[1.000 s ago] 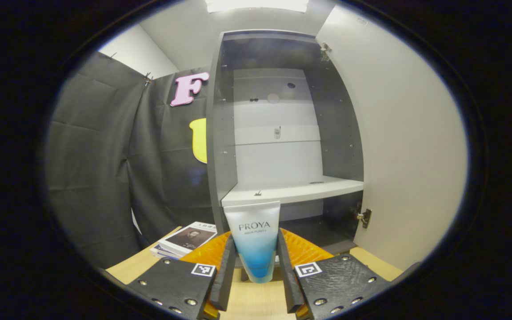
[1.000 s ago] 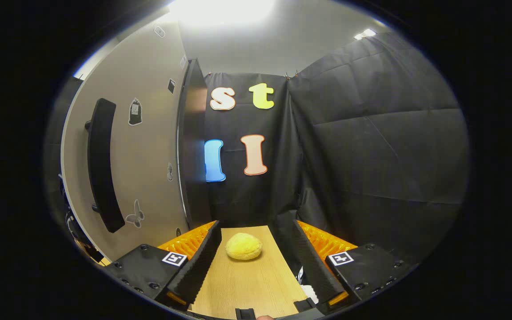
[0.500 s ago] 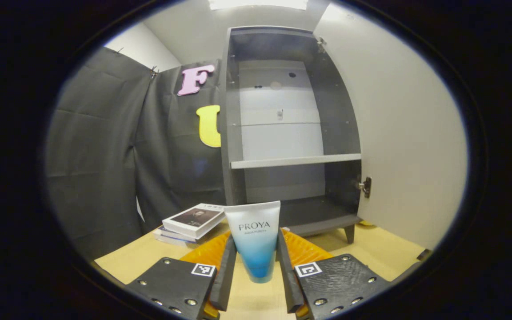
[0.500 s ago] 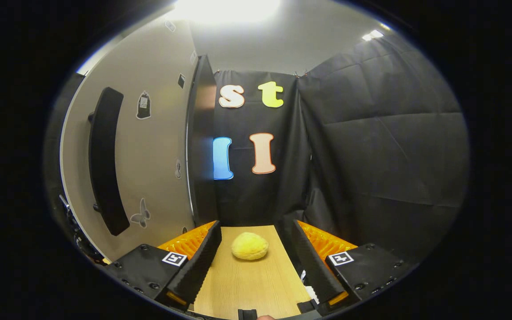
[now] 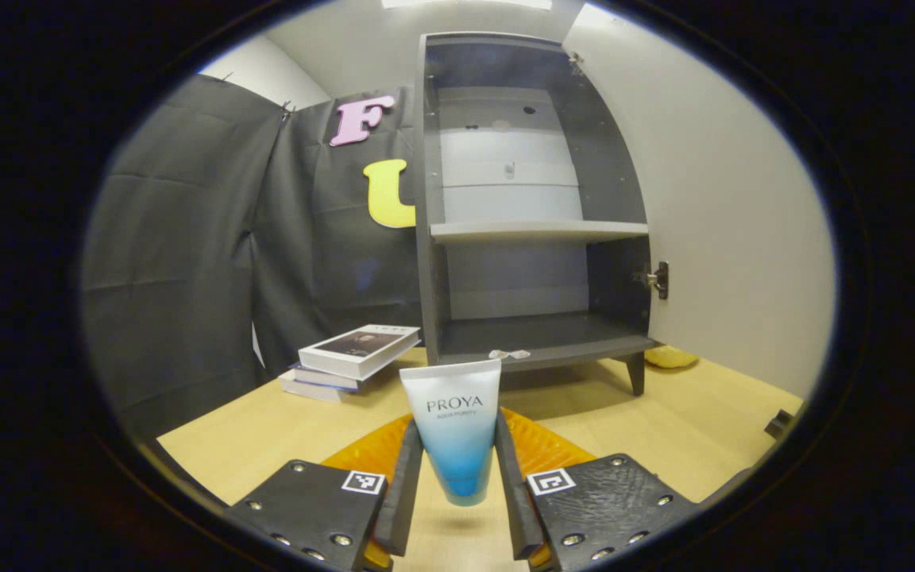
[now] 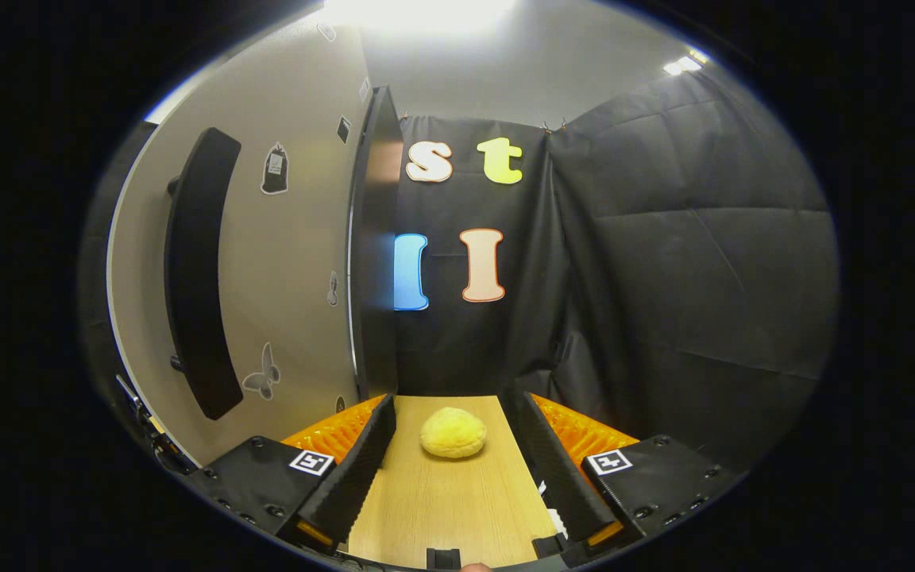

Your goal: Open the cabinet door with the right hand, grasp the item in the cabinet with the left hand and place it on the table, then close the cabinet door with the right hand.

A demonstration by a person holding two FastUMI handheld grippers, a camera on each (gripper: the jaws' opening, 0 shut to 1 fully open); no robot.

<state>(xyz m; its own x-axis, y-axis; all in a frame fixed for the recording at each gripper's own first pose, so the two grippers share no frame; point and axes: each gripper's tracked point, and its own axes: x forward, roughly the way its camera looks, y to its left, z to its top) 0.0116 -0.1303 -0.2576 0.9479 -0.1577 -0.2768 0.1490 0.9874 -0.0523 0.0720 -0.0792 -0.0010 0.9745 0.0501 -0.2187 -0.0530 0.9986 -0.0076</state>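
A white and blue tube (image 5: 455, 429) hangs a little above the wooden table (image 5: 283, 429), held upright with its cap end down. My left gripper (image 5: 455, 477) is shut on it, both fingers pressing its sides. Ahead stands the dark cabinet (image 5: 533, 199) with its shelves bare and its pale door (image 5: 727, 222) swung wide to the right. In the right gripper view the same door (image 6: 283, 262) shows its outer face with a long black handle (image 6: 195, 270) on the left. My right gripper (image 6: 449, 469) is open over the table (image 6: 449, 516), apart from the handle.
A stack of books (image 5: 350, 357) lies on the table left of the cabinet. A yellow round object (image 6: 453, 432) sits on the table ahead of my right gripper, and appears under the door (image 5: 668, 357) too. Black cloth walls close in the left and the back.
My left gripper has drawn back and down from the cabinet with the tube, so more of the table shows. The right gripper has shifted only slightly.
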